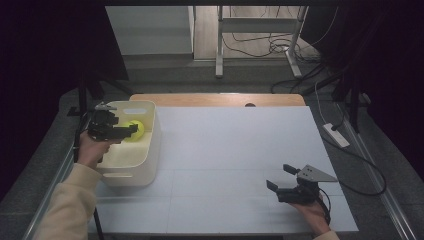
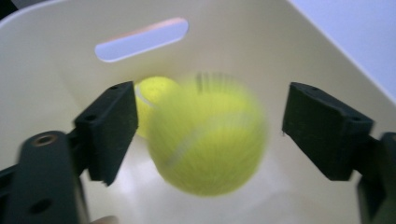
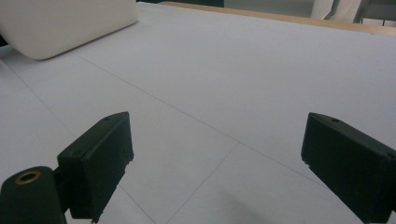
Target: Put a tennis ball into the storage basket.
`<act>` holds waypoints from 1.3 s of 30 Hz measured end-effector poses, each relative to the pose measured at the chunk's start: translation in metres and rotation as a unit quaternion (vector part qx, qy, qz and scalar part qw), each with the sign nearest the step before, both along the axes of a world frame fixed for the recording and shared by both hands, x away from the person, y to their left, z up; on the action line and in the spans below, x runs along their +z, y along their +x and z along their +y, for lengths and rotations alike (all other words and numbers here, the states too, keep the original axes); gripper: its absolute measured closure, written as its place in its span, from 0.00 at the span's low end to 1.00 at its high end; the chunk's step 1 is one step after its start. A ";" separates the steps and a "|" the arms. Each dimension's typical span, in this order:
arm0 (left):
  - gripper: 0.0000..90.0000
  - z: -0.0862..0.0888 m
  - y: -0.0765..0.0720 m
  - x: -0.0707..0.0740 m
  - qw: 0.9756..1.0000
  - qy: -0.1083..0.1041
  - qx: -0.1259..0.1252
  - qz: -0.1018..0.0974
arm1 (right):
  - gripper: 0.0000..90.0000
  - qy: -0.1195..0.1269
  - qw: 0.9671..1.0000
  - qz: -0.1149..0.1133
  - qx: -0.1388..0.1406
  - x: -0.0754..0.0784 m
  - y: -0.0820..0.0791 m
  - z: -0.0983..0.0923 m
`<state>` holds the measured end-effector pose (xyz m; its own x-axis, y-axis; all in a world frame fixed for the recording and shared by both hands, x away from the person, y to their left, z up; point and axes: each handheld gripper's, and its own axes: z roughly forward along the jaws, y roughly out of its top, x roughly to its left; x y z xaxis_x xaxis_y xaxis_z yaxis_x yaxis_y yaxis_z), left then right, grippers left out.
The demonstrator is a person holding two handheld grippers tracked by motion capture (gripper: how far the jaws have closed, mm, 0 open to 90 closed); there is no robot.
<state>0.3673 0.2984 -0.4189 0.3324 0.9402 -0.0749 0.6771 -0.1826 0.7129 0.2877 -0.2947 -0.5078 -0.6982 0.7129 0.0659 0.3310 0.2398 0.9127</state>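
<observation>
- The tennis ball (image 2: 208, 140) is yellow-green and looks blurry in the left gripper view; it sits between the two black jaws, and neither jaw presses on it
- A second tennis ball (image 2: 152, 95) lies behind it, low in the bin and partly hidden by the left jaw
- The left tongs (image 2: 210, 133) are let go, with a clear gap on the right side of the blurry ball
- In the high view the left tongs (image 1: 131, 129) hang over the inside of the bin, and a yellow ball shows just at their tips
- The bin (image 1: 150, 145) is cream-white with a slot handle in its far wall; it stands on the left side of the desk
- A hand (image 1: 92, 149) in a pale sleeve holds the left tongs from the near side of the bin
- The right tongs (image 1: 279, 176) are spread wide with nothing between the jaws; they stay low over the desk at the near right, well apart from the bin
- The desk (image 1: 230, 150) has a white top with thin lines across it and a wooden edge at the far side
</observation>
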 end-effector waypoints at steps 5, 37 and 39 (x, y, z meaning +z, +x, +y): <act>0.10 -0.002 -0.007 0.009 0.999 -0.025 -0.012 -0.034 | 0.10 0.001 1.000 0.000 0.000 0.000 0.000 0.000; 0.07 -0.029 -0.066 0.028 0.979 -0.115 -0.107 -0.132 | 0.10 0.009 1.000 0.002 0.003 0.000 0.005 -0.001; 0.07 -0.031 -0.070 0.029 0.978 -0.118 -0.111 -0.133 | 0.10 0.009 1.000 0.001 0.004 0.000 0.005 -0.001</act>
<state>0.2975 0.2671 -0.3900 0.5632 0.8099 -0.1636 0.4246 -0.1139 0.8982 0.2924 -0.2953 -0.5078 -0.7031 0.7066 0.0791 0.3307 0.2266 0.9161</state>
